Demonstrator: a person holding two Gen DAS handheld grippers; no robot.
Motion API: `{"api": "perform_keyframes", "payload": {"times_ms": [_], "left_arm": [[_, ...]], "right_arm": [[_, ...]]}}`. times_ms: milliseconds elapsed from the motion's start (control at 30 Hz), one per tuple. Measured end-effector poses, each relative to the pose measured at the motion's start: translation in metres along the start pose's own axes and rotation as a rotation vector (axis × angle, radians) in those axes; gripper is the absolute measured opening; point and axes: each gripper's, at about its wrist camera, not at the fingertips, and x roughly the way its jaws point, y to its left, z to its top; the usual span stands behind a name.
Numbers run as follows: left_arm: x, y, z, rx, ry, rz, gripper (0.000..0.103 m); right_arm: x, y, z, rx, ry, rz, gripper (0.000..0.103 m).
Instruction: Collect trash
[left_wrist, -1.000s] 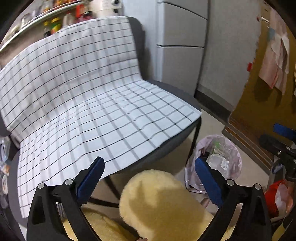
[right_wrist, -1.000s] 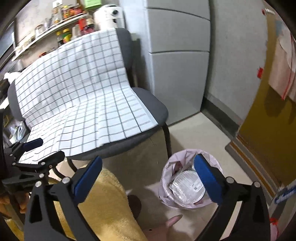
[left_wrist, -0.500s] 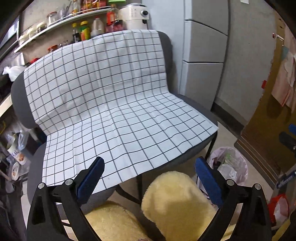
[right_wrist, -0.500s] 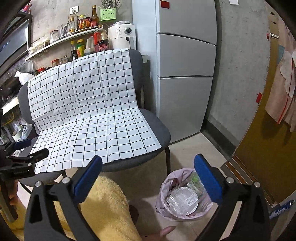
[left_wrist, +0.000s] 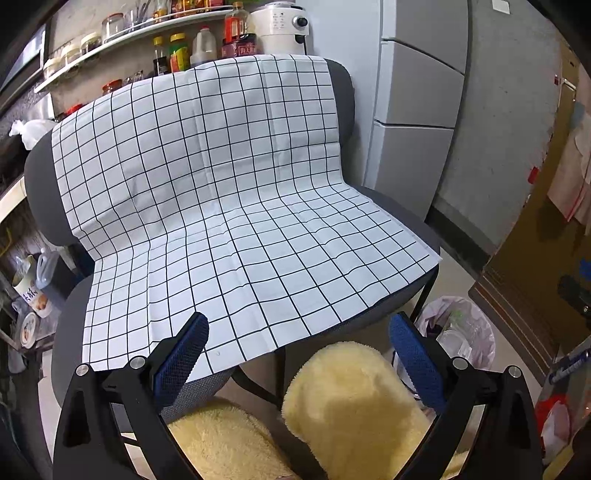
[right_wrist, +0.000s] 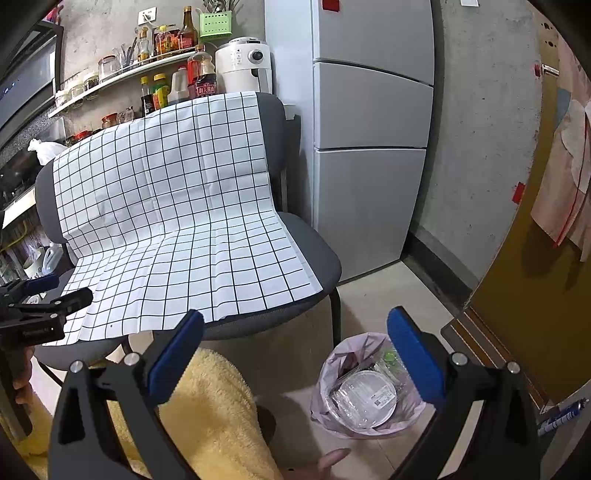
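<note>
Grippers, left gripper (left_wrist: 297, 332) and right gripper (right_wrist: 295, 328), spread wide apart, holding nothing.

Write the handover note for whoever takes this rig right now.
Left tool: open, empty, aimed at the checked cloth over the grey seats.
Right tool: open, empty, above the floor near the bin.
Trash bin: pink-lined, on the floor right of the seats, holds a clear plastic lid and other packaging.
Done: some trash is binned.
Left: no loose trash visible on the cloth; check elsewhere for more.
</note>
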Motion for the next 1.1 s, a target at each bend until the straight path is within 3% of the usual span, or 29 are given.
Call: {"api": "perform_keyframes", "payload": {"times_ms": [1100], "left_arm": [[0.0009,0.0014,-0.0014,-0.004,0.003,0.004,0.097]], "right_arm": [[0.0076,-0.0012,-0.0065,0.012,0.016,-0.008,0.097]]}}
